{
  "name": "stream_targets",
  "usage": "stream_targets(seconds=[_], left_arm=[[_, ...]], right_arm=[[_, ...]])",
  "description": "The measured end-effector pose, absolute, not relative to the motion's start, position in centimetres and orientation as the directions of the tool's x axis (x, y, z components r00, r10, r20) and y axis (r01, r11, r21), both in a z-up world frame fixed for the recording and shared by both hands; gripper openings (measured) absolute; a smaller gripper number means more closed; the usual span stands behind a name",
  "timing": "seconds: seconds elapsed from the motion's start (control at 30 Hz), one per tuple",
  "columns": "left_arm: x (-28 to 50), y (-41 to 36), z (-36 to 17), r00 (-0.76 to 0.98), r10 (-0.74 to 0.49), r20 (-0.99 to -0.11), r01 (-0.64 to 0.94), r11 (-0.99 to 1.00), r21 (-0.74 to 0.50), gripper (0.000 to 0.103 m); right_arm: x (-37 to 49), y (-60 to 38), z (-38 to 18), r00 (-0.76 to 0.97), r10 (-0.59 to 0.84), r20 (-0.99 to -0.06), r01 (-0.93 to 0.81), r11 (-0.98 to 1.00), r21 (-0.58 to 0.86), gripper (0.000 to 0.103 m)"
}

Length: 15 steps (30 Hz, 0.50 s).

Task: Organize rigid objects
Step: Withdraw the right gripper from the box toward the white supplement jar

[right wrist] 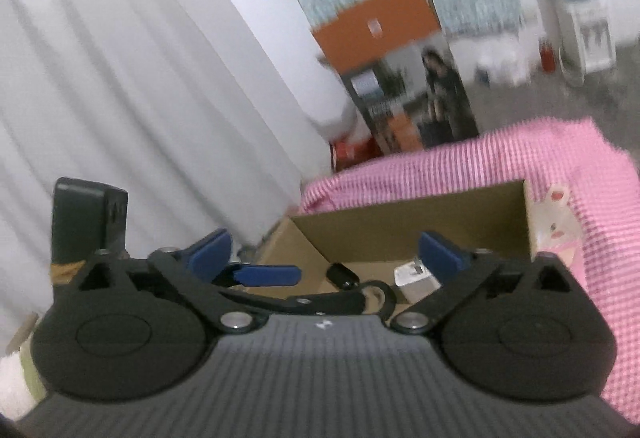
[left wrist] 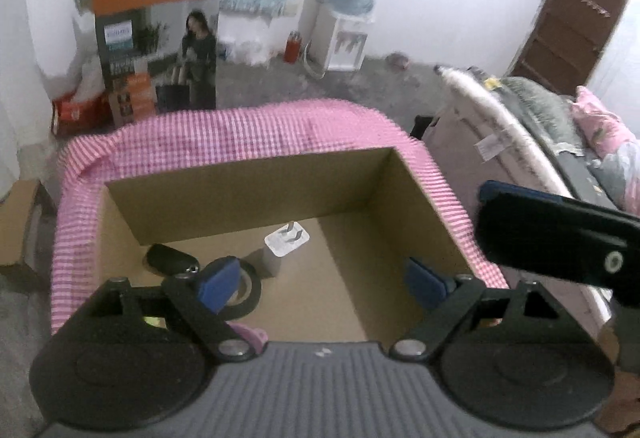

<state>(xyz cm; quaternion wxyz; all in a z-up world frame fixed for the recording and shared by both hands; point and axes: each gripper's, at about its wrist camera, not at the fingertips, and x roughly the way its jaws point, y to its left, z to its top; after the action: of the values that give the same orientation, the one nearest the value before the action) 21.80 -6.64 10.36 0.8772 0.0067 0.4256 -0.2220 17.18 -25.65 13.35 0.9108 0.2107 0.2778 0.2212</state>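
An open cardboard box (left wrist: 256, 193) sits on a pink checked cloth (left wrist: 224, 135). Inside lie a white plug adapter (left wrist: 286, 241), a black oval object (left wrist: 170, 258) and a black tape roll (left wrist: 248, 290). My left gripper (left wrist: 322, 284) hangs open and empty over the box. My right gripper (right wrist: 326, 254) is open and empty, just short of the box (right wrist: 408, 226); its body shows in the left wrist view (left wrist: 560, 242). The left gripper's blue finger (right wrist: 268, 275) crosses the right wrist view, with the adapter (right wrist: 414, 282) and black object (right wrist: 342, 275) beyond. A pink object (left wrist: 252, 334) peeks out beside my left finger.
A cartoon sticker (right wrist: 558, 222) sits on the box's right side. A tall printed carton (left wrist: 160, 37) stands on the floor behind. A water dispenser (left wrist: 344, 17) is against the far wall. A bed with bedding (left wrist: 560, 133) lies to the right. A white curtain (right wrist: 140, 77) hangs at left.
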Motion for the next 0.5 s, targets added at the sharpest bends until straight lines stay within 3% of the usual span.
stream_targets(seconds=[0.17,0.5], left_arm=[[16.0,-4.7,12.4,0.621,-0.395,-0.677,0.428,0.895,-0.128,0.097],[6.6,-1.3,11.0,0.732,-0.353,-0.582,0.389,0.919,-0.068,0.101]], right_arm=[[10.7,-25.5,14.3,0.790,0.493,-0.365,-0.309,0.834,0.456,0.102],[3.4,-21.8,13.3,0.835,0.339,-0.434,-0.254,0.936,0.242,0.102]])
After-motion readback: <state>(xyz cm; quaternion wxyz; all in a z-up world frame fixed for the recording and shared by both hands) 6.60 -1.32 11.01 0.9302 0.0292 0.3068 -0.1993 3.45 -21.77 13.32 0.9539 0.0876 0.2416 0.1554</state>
